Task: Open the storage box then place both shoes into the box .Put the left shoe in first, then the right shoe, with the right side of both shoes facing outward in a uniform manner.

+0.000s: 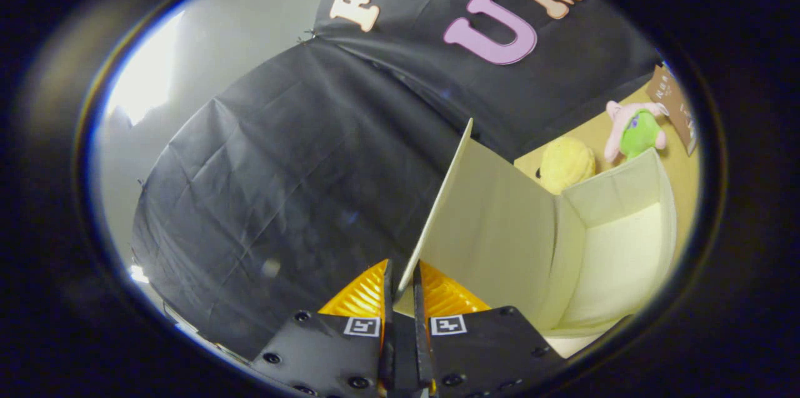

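Black cloth walls back a tan tabletop (pixel 678 164). The gripper (pixel 403 288) is clamped on the edge of the lid (pixel 494 223), swung up from the open box (pixel 625 242). Beyond the box sit a yellow plush (pixel 565 164) and a pink-green toy (pixel 634 129).

Lid (pixel 481 223) between tool (pixel 403 288) fingers, box (pixel 619 248) right, toys (pixel 565 164) behind

- We see yellow plush toy (pixel 566 164) on tan tabletop (pixel 678 164), w/ pink-and-green plush toy (pixel 634 128) just beside it.
- Brown card (pixel 674 101) stands near the pink-and-green one, text too small.
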Tool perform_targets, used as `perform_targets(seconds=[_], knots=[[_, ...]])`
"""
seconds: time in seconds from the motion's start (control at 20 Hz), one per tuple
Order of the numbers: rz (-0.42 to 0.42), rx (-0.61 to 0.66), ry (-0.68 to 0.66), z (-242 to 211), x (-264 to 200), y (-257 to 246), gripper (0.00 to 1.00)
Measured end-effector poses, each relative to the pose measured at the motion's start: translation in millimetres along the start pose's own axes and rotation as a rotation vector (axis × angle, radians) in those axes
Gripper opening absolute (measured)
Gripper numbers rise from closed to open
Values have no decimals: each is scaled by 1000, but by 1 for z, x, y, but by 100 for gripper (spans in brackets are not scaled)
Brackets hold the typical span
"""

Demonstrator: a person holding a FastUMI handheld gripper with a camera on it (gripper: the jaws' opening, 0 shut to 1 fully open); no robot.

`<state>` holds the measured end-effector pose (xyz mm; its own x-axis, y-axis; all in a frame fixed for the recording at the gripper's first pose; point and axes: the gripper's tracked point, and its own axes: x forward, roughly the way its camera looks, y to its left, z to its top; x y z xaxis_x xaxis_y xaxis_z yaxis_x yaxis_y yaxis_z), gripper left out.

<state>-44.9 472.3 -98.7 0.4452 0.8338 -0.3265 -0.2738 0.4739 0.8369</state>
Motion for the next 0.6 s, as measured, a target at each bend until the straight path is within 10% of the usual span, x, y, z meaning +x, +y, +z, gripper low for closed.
perform_targets(seconds=[0.1,0.6], knots=[[17,-23,37,-13,9,5,15],[-69,-268,86,-28,24,-25,85]])
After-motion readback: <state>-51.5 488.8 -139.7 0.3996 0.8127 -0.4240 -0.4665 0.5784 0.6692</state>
